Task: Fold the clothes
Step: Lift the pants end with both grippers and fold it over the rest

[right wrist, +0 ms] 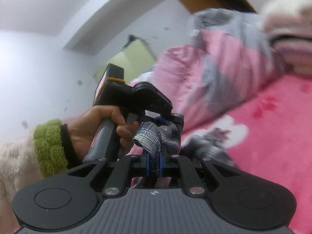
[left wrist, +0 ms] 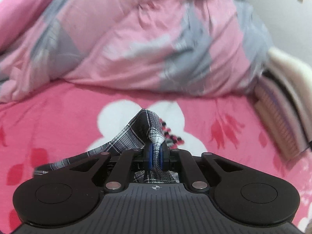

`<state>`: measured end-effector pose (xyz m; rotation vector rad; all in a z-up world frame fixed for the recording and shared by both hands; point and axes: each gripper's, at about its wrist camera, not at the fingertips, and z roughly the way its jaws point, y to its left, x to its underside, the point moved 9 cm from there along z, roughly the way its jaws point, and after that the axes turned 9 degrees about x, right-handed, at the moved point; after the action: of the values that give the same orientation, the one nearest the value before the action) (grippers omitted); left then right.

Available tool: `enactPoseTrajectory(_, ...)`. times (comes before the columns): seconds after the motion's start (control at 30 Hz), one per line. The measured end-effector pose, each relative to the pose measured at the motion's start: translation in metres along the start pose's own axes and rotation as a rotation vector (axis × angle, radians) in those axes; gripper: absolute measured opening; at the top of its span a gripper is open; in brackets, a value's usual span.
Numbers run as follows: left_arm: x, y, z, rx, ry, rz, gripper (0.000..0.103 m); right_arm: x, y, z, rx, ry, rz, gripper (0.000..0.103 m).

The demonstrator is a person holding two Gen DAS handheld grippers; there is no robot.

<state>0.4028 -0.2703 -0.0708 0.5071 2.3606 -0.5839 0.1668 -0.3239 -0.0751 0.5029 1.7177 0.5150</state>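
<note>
A black-and-white plaid garment (left wrist: 134, 136) is pinched between the blue pads of my left gripper (left wrist: 156, 152), which is shut on it; the cloth peaks above the fingers and trails off to the left over the pink bed sheet (left wrist: 224, 113). My right gripper (right wrist: 154, 156) is shut on another part of the same plaid garment (right wrist: 150, 134), which bunches above its blue pads. In the right wrist view the left gripper (right wrist: 169, 120), held in a hand with a green cuff, sits just ahead, also gripping the cloth. More of the garment (right wrist: 210, 146) hangs blurred to the right.
A rumpled pink and grey duvet (left wrist: 136, 39) is heaped across the back of the bed. Folded pale blankets (left wrist: 282, 101) are stacked at the right. White walls and a yellow-green door (right wrist: 132, 56) lie behind.
</note>
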Motion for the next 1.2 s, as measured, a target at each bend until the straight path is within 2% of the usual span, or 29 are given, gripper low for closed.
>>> enactPoseTrajectory(0.07, 0.005, -0.004, 0.014, -0.02, 0.014, 0.02, 0.005, 0.003, -0.023, 0.001, 0.011, 0.014, 0.077, 0.009)
enactPoseTrajectory(0.13, 0.009, -0.006, 0.024, -0.002, 0.027, 0.028, 0.009, 0.008, -0.044, -0.001, 0.018, 0.029, 0.155, 0.009)
enactPoseTrajectory(0.27, 0.012, -0.003, 0.016, 0.049, 0.004, -0.035, 0.038, 0.02, -0.076, 0.003, 0.005, 0.09, 0.325, 0.01)
enactPoseTrajectory(0.37, 0.011, 0.006, -0.011, 0.062, -0.048, -0.091, 0.046, 0.026, -0.091, 0.009, -0.005, 0.129, 0.423, 0.01)
enactPoseTrajectory(0.43, 0.008, 0.018, -0.039, 0.045, -0.084, -0.117, 0.047, 0.028, -0.096, 0.01, -0.012, 0.135, 0.464, 0.01)
enactPoseTrajectory(0.53, -0.003, 0.042, -0.103, 0.001, -0.16, -0.117, 0.047, 0.03, -0.097, 0.011, -0.019, 0.138, 0.469, 0.012)
enactPoseTrajectory(0.63, -0.017, 0.074, -0.187, -0.082, -0.277, -0.084, 0.047, 0.031, -0.098, 0.012, -0.027, 0.153, 0.476, 0.013)
enactPoseTrajectory(0.73, -0.028, 0.104, -0.279, -0.259, -0.395, 0.0, 0.053, 0.031, -0.095, 0.011, -0.011, 0.182, 0.447, 0.02)
enactPoseTrajectory(0.83, -0.019, 0.121, -0.347, -0.492, -0.429, 0.08, 0.06, 0.027, -0.089, -0.003, 0.015, 0.225, 0.361, 0.037)
enactPoseTrajectory(0.87, -0.011, 0.126, -0.361, -0.539, -0.426, 0.087, 0.064, 0.023, -0.089, -0.012, 0.016, 0.233, 0.328, 0.044)
enactPoseTrajectory(0.9, 0.002, 0.131, -0.366, -0.541, -0.415, 0.069, 0.066, 0.019, -0.088, -0.02, 0.016, 0.238, 0.295, 0.045)
enactPoseTrajectory(0.93, 0.017, 0.137, -0.363, -0.515, -0.394, 0.039, 0.068, 0.013, -0.088, -0.029, 0.017, 0.241, 0.252, 0.047)
enactPoseTrajectory(0.97, 0.033, 0.141, -0.355, -0.471, -0.367, 0.008, 0.069, 0.007, -0.086, -0.037, 0.02, 0.237, 0.207, 0.054)
enactPoseTrajectory(1.0, 0.051, 0.142, -0.337, -0.393, -0.328, -0.026, 0.069, -0.001, -0.084, -0.043, 0.021, 0.232, 0.166, 0.064)
enactPoseTrajectory(1.07, 0.087, 0.14, -0.301, -0.232, -0.249, -0.096, 0.069, -0.016, -0.079, -0.054, 0.021, 0.221, 0.085, 0.068)
enactPoseTrajectory(1.13, 0.116, 0.135, -0.259, -0.059, -0.206, -0.192, 0.069, -0.03, -0.075, -0.051, 0.008, 0.235, 0.06, 0.072)
enactPoseTrajectory(1.2, 0.137, 0.129, -0.219, 0.087, -0.17, -0.288, 0.069, -0.04, -0.068, -0.03, -0.053, 0.303, 0.075, 0.079)
